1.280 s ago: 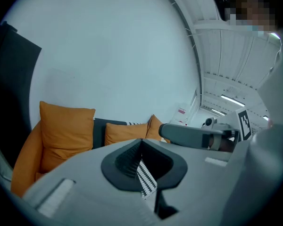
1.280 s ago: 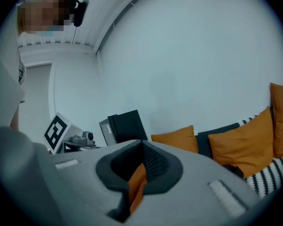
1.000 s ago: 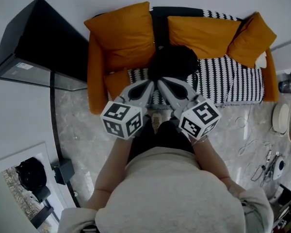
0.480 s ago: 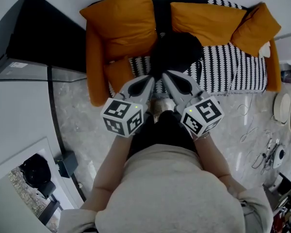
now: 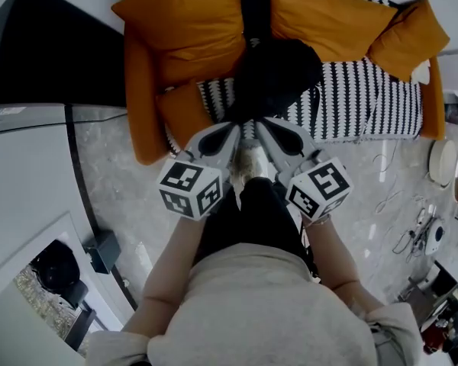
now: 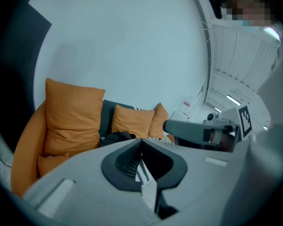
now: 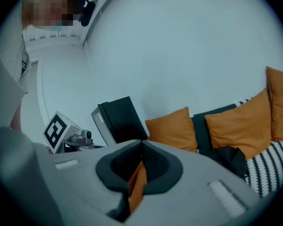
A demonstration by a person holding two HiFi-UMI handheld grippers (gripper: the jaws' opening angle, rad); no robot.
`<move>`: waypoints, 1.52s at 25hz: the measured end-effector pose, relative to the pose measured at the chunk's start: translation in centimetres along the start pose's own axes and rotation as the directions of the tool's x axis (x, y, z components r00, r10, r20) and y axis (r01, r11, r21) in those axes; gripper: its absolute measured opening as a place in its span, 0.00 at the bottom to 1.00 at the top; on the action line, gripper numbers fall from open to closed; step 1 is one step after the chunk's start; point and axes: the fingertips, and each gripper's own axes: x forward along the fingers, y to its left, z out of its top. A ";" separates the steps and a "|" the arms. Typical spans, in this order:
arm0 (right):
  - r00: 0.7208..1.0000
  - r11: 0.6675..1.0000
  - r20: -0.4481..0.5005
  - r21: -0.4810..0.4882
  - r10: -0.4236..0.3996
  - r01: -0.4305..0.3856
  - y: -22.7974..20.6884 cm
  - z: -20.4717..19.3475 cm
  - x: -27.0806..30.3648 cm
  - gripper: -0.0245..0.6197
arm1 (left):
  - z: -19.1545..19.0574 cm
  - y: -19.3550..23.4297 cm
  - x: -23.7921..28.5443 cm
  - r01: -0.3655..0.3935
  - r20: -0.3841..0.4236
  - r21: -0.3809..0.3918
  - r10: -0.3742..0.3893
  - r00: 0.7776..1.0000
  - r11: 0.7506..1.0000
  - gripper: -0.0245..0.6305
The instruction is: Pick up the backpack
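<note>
Orange sofa [image 5: 141, 105] across frame top, black backpack [image 5: 278, 75] on its seat. Just below, left gripper [image 5: 230, 132] and right gripper [image 5: 266, 126]: both jaws pressed together, empty.

front of the sofa [image 5: 137, 97] left open
the backpack [image 5: 278, 71] is hemmed behind and at the left by orange cushions [image 5: 185, 33]; the striped seat [image 5: 366, 113] at its right is left uncovered; a black cabinet [image 5: 46, 59] is set well aside.

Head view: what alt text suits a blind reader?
Seen from above, a person points the left gripper and right gripper, both shut, toward a black backpack lying on an orange sofa with a black-and-white striped cover.
</note>
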 end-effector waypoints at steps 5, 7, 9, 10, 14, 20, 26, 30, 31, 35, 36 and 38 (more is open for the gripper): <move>0.998 0.998 0.003 0.003 -0.062 0.062 -2.7 -1.0 0.2 0.04 | -2.1 1.1 1.5 0.025 -0.041 -0.005 -0.025 0.999 1.000 0.05; 0.997 0.997 0.015 0.008 -0.076 0.076 -3.7 -1.4 0.5 0.04 | -2.5 1.6 2.2 0.035 -0.052 -0.007 -0.036 0.998 0.999 0.05; 0.996 0.996 0.015 0.019 -0.083 0.083 -4.3 -2.3 0.9 0.04 | -3.2 2.0 2.7 0.040 -0.072 0.002 -0.039 0.997 0.999 0.05; 0.996 0.996 0.012 0.023 -0.084 0.084 -4.5 -2.9 1.1 0.04 | -3.6 2.1 3.0 0.045 -0.083 0.003 -0.045 0.996 0.999 0.05; 0.999 0.999 -0.008 -0.024 -0.037 0.037 -4.6 -5.0 2.1 0.04 | -4.9 2.8 4.9 0.067 -0.093 0.002 -0.067 0.993 0.998 0.05; 0.995 0.998 -0.078 -0.023 -0.065 0.063 -6.5 -8.7 2.5 0.04 | -7.8 3.7 6.3 0.064 -0.109 -0.016 -0.066 0.992 0.998 0.05; 0.984 0.995 -0.153 -0.067 -0.087 0.078 -8.8 -13.1 2.7 0.04 | -9.7 5.5 7.3 0.062 -0.044 -0.021 -0.063 0.997 0.998 0.05; 0.985 0.996 -0.159 -0.066 -0.074 0.064 -9.5 -15.4 3.6 0.04 | -11.5 7.0 7.8 0.042 -0.044 -0.050 -0.044 0.998 0.998 0.05; 0.983 0.996 -0.169 -0.073 -0.072 0.060 -9.6 -15.9 3.8 0.04 | -11.9 7.2 7.9 0.039 -0.043 -0.055 -0.041 0.998 0.998 0.05; 0.977 0.995 -0.209 -0.098 -0.036 0.016 -9.7 -17.3 4.9 0.04 | -14.2 7.3 8.6 0.030 -0.063 -0.112 -0.037 0.997 0.993 0.05; 0.977 0.995 -0.211 -0.102 -0.021 0.000 -9.4 -17.5 5.4 0.04 | -14.8 7.4 8.6 0.025 -0.070 -0.130 -0.034 0.997 0.991 0.05; 0.975 0.991 -0.223 -0.130 -0.006 -0.024 -9.2 -18.1 6.0 0.04 | -16.0 7.7 8.6 0.009 -0.079 -0.156 -0.022 0.997 0.988 0.05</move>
